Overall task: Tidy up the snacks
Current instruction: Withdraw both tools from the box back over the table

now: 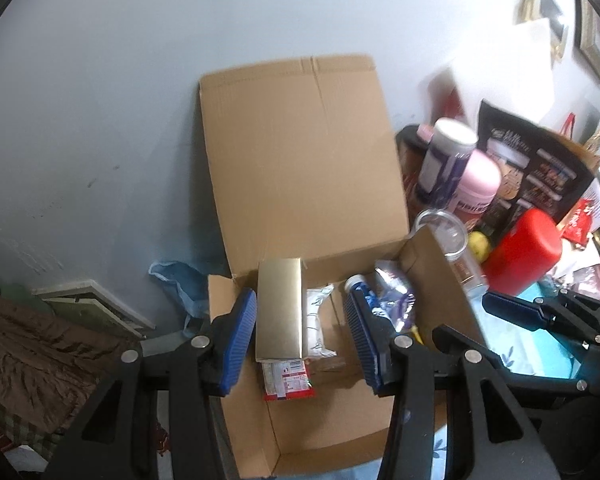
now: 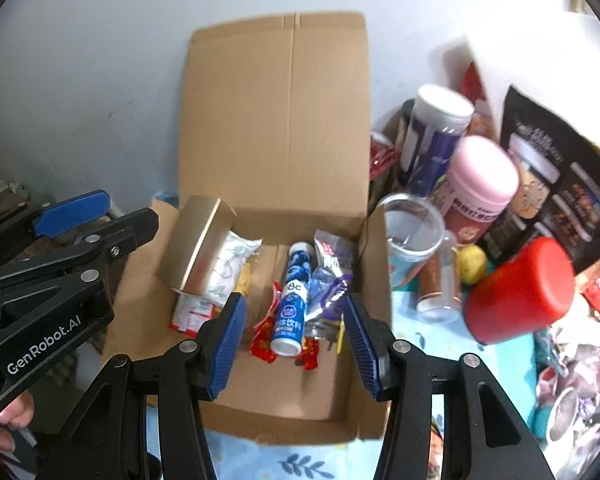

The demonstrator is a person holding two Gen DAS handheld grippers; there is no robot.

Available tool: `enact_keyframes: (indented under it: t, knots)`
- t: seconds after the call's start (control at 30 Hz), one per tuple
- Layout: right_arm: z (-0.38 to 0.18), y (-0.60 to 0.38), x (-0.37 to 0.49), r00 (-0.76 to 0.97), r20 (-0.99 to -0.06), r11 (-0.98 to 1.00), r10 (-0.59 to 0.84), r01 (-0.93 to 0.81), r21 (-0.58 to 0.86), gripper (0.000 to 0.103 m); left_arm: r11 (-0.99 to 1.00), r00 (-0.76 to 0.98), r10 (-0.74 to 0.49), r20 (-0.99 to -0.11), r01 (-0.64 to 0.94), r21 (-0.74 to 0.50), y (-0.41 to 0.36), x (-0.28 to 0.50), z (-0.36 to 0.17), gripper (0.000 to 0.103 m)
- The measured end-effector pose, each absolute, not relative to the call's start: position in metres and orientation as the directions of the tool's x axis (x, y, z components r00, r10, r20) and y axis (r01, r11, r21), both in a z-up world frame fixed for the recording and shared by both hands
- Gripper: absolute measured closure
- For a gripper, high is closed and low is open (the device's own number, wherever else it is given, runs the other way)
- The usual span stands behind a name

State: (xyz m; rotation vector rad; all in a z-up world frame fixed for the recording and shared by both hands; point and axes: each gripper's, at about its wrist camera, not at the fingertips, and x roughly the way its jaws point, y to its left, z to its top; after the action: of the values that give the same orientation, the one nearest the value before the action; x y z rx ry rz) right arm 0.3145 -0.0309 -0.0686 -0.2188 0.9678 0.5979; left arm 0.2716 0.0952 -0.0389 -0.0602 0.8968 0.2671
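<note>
Centrally, both wrist views look down into an open cardboard box point(image 2: 276, 128) whose raised flap leans on the wall. At left in the right-wrist view, the left gripper point(image 1: 300, 340) appears side-on, a person's fingers point(image 2: 10, 412) at its handle; in its own view its blue pads stand apart with nothing between them. Inside the box, from left: a gold carton point(image 2: 198, 244) tilted against the left wall, a white packet point(image 2: 230, 266) beside it, a red-edged packet point(image 1: 286, 380) beneath, then a blue bottle point(image 2: 294, 300) lying on red wrappers point(image 2: 266, 342), and a purple pouch point(image 2: 334, 280). The right gripper point(image 2: 294, 344) hangs over the bottle, spread and empty. At right, outside the box: a clear cup point(image 2: 414, 236), pink jar point(image 2: 482, 184), red cylinder point(image 2: 520, 292).
</note>
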Motion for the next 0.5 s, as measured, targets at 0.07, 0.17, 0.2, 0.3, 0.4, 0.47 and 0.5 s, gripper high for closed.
enact_keyframes:
  t: [0.07,0.17,0.2,0.3,0.4,0.47,0.5]
  knots:
    - [-0.054,-0.039,0.304,0.443,-0.81,0.822,0.383,-0.564,0.08,0.052,0.966,0.611,0.202,-0.766,-0.252,0.053,0.091,0.263,-0.025,0.056]
    - [-0.041,-0.046,0.292,0.469,-0.79,0.823,0.395,-0.562,0.077,0.052,0.968,0.643,0.195,-0.741,-0.246,0.042,0.083,0.249,-0.007,0.056]
    - [-0.035,-0.051,0.286,0.479,-0.783,0.825,0.397,-0.559,0.077,0.052,0.969,0.65,0.194,-0.735,-0.244,0.04,0.081,0.246,-0.003,0.056]
    - [-0.023,-0.065,0.274,0.497,-0.77,0.831,0.4,-0.551,0.077,0.052,0.973,0.676,0.181,-0.714,-0.228,0.031,0.07,0.232,0.012,0.056]
    - [-0.009,-0.082,0.256,0.525,-0.754,0.841,0.396,-0.537,0.068,0.052,0.98,0.705,0.162,-0.69,-0.198,0.028,0.058,0.217,0.025,0.056]
    - [-0.002,-0.091,0.246,0.539,-0.746,0.846,0.39,-0.53,0.06,0.052,0.984,0.725,0.147,-0.673,-0.176,0.026,0.048,0.206,0.035,0.056]
    - [0.002,-0.096,0.24,0.544,-0.744,0.848,0.388,-0.528,0.056,0.052,0.986,0.732,0.139,-0.668,-0.167,0.021,0.044,0.202,0.038,0.056]
